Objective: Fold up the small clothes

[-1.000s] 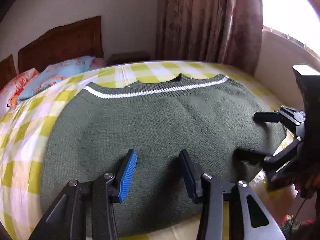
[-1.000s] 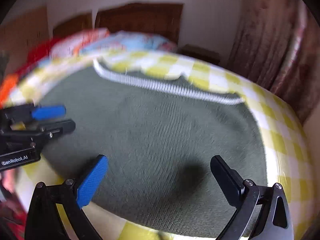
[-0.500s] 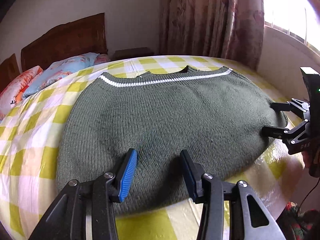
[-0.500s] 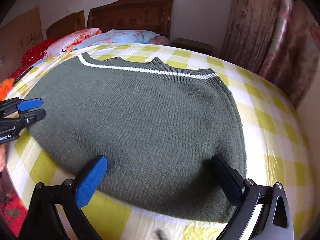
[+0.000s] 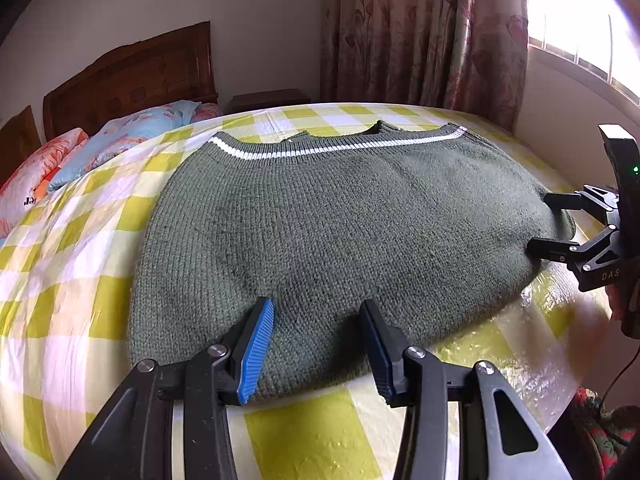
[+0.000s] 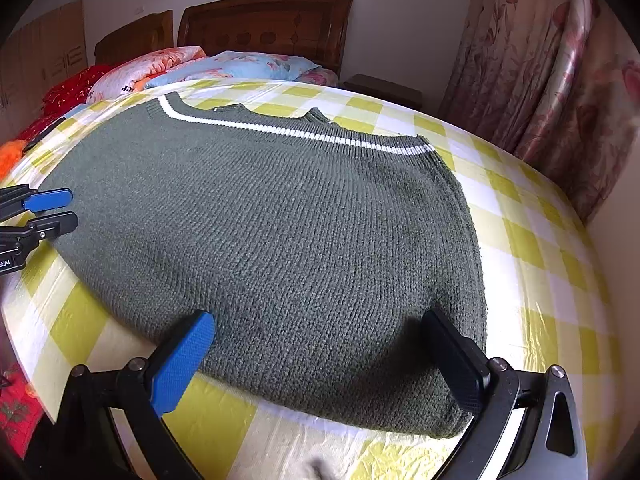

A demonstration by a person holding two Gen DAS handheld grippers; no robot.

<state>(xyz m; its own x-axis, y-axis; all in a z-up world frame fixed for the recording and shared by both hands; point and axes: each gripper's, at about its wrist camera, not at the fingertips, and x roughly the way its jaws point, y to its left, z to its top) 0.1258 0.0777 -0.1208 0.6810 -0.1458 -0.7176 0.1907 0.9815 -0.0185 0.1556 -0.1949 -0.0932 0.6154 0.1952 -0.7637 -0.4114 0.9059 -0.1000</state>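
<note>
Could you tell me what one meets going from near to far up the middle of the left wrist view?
Left gripper → green sweater → its white-striped hem → checked bedcover → nightstand → wall.

On my right tool (image 5: 560, 224), at three o'clock in the left wrist view, I read "DAS". The orange pillow (image 6: 136, 70) at eleven o'clock in the right wrist view bears two dark letters, too small to read.
</note>
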